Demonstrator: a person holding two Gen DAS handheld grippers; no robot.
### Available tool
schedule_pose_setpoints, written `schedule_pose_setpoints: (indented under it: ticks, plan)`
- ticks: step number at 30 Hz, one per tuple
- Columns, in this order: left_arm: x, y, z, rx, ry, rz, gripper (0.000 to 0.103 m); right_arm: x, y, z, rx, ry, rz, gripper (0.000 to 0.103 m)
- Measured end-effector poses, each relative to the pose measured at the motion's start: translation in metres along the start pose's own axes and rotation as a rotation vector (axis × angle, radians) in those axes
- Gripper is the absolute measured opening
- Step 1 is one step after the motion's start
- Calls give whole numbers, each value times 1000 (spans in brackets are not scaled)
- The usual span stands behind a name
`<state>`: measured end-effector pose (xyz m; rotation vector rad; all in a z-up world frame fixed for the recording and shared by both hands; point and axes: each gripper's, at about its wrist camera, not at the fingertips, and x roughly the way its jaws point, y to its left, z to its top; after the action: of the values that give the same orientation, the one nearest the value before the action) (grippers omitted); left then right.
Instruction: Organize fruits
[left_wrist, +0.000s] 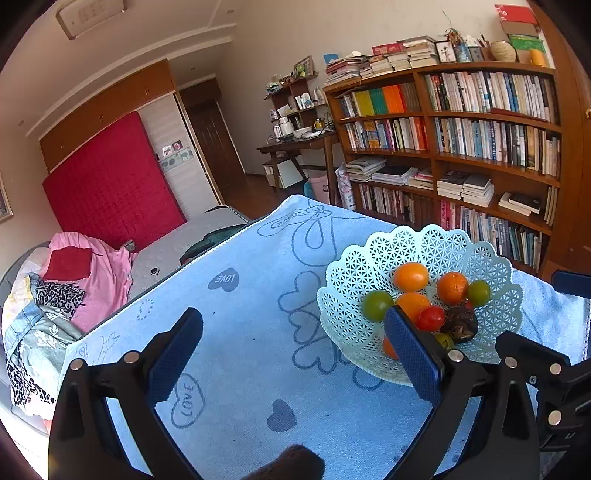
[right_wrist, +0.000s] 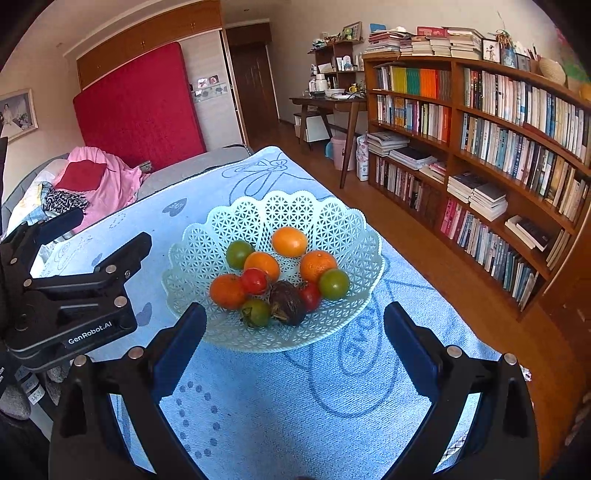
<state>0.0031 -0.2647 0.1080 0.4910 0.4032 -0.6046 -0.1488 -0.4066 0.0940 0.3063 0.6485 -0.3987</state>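
Observation:
A pale blue lattice fruit basket (right_wrist: 295, 210) stands on a blue towel-covered table (right_wrist: 258, 406). It holds several oranges (right_wrist: 289, 241), green fruits (right_wrist: 334, 283), red tomatoes (right_wrist: 254, 281) and a dark brown fruit (right_wrist: 287, 302). The basket also shows in the left wrist view (left_wrist: 424, 243). My right gripper (right_wrist: 295, 332) is open and empty, just in front of the basket. My left gripper (left_wrist: 295, 339) is open and empty, to the left of the basket; its body shows in the right wrist view (right_wrist: 74, 288).
A tall bookshelf (right_wrist: 498, 147) full of books lines the right wall. A bed with clothes (right_wrist: 85, 181) and a red mattress (right_wrist: 136, 114) lie beyond the table's far left. A wooden desk (right_wrist: 332, 103) stands at the back.

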Motion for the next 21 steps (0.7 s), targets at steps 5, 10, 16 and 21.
schedule_pose_setpoints:
  ticks: [5, 10, 16, 21]
  plan:
    - [3, 0, -2, 0, 10, 6, 98, 5, 1, -2, -10, 18, -9, 98]
    - [5, 1, -3, -1, 12, 9, 98, 13, 3, -6, -10, 44, -22, 98]
    - [7, 0, -3, 3, 18, 12, 98, 15, 5, -6, -16, 49, -19, 98]
    - [9, 0, -4, 8, 22, 19, 98, 16, 6, -6, -14, 51, -19, 98]
